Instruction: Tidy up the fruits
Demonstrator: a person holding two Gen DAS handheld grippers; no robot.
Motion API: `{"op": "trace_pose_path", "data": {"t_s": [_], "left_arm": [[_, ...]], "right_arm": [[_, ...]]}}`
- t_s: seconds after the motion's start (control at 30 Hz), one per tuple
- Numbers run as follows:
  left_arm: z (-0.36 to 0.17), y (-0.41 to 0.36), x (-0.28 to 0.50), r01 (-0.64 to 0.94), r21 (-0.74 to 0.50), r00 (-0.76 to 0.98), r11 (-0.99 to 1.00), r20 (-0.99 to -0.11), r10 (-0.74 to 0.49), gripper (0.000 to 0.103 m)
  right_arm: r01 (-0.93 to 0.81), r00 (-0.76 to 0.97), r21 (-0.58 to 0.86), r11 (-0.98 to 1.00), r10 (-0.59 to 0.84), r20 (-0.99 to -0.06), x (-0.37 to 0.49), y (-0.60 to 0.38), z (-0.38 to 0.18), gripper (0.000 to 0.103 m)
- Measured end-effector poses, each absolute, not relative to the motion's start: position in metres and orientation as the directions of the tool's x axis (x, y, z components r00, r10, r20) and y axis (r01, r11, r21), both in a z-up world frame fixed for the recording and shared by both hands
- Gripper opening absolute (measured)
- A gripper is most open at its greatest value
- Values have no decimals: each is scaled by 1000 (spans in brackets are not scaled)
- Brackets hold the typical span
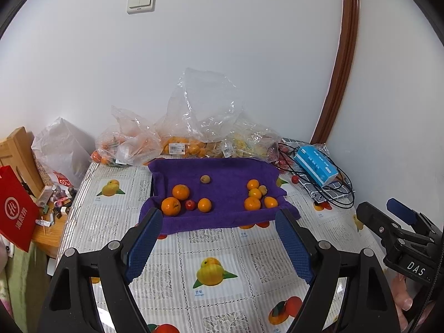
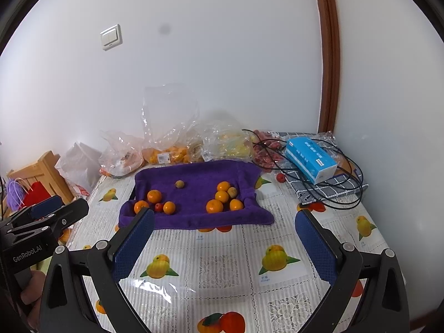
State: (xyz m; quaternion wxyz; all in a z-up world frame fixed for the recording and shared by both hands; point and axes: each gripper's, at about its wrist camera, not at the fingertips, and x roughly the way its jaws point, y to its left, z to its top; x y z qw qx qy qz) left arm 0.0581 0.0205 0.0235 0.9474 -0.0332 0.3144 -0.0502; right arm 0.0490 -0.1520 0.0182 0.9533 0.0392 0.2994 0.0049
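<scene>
Left tongs (image 1: pixel 219 230) with blue-padded jaws spread wide and nothing between them, poised above the table (image 1: pixel 177 249) just in front of the purple towel (image 1: pixel 222 216). Right tongs (image 2: pixel 224 238) likewise agape and empty, alongside the left pair, each visible at the margin of the other's view. Beyond both, the purple towel draped over a shallow tray, edges raised, at mid-table on a fruit-printed tablecloth (image 2: pixel 222 263). On the towel, left cluster: three oranges (image 1: pixel 181 192) and a small red fruit (image 1: pixel 190 204) between the front two. Right cluster: four oranges (image 1: pixel 252 203) with a small tan fruit (image 1: pixel 263 189) touching them. A further tan fruit (image 1: pixel 205 179) alone near the towel's back centre. Behind the towel, against the white wall, clear plastic bags (image 1: pixel 199 111) of orange, yellow and red fruit. To the right, a blue tissue box (image 1: pixel 316 166) on a checked cloth amid looped black cable (image 1: pixel 341 194), with one small red fruit (image 1: pixel 295 179) loose beside it. At far left, a red paper bag (image 1: pixel 16 208) and a low wooden stand of small bottles.
</scene>
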Motion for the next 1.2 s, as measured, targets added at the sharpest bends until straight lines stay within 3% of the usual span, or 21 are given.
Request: {"op": "trace_pose_path", "data": {"t_s": [1.2], "left_arm": [[31, 22, 53, 70, -87, 803, 994, -586, -108, 83]], "right_arm": [[9, 827, 91, 996, 44, -561, 41, -152, 22, 100]]}}
